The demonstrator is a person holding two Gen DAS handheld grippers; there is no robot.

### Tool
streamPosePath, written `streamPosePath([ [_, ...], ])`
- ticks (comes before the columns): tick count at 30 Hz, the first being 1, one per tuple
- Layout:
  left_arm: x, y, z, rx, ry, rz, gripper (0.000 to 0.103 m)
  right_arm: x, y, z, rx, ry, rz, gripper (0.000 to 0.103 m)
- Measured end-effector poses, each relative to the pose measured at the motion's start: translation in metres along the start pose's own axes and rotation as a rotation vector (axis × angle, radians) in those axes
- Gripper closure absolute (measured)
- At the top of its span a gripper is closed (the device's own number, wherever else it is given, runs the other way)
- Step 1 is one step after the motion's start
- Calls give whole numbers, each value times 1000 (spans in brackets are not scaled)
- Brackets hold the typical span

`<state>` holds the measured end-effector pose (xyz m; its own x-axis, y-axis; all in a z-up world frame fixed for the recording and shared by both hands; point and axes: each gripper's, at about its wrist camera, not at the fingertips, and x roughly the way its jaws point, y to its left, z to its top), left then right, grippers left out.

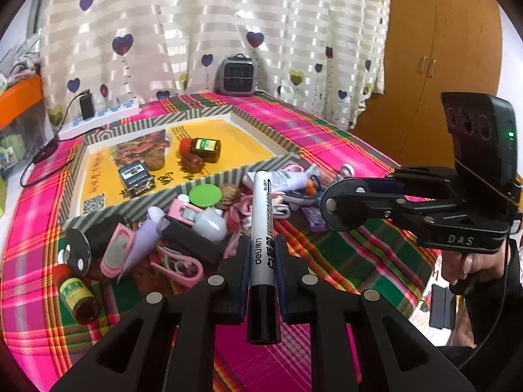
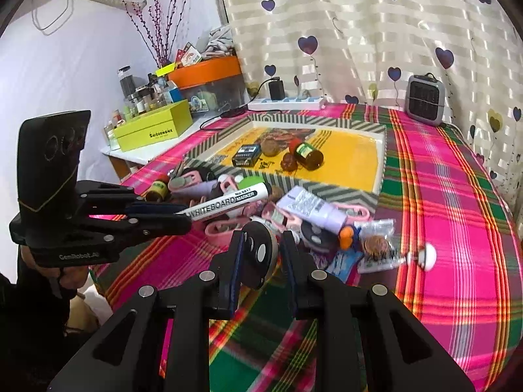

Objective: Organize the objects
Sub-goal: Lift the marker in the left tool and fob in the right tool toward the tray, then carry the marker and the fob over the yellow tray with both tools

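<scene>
My left wrist camera looks forward along my left gripper (image 1: 264,254), low over the plaid tablecloth (image 1: 343,261), facing the heart-print curtain (image 1: 196,32) and the small grey heater (image 1: 237,75) at the table's far edge. It sits near the clutter, with the striped tray (image 1: 157,124) just beyond. My right gripper (image 1: 330,209) enters this view from the right. My right wrist camera looks along its own fingers from farther right, angled toward the far left corner, where the lime-green box (image 2: 153,129) stands. My left gripper shows at its left. Both views share the tray, the heater, the curtain, the clutter and the power strip (image 2: 287,103).
</scene>
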<state>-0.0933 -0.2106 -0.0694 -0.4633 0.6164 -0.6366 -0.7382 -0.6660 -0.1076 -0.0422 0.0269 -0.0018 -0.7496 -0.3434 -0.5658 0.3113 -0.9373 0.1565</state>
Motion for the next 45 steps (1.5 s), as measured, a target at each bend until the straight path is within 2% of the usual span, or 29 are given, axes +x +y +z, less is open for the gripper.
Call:
streamPosePath([
  [21, 31, 39, 42, -94, -24, 65, 89, 36, -14, 53, -25, -22, -9, 103],
  [37, 70, 73, 88, -140, -10, 146, 89, 76, -51, 102, -10, -5, -61, 103],
  [45, 87, 87, 101, -173, 12, 160, 89, 101, -74, 115, 16, 37, -81, 103],
])
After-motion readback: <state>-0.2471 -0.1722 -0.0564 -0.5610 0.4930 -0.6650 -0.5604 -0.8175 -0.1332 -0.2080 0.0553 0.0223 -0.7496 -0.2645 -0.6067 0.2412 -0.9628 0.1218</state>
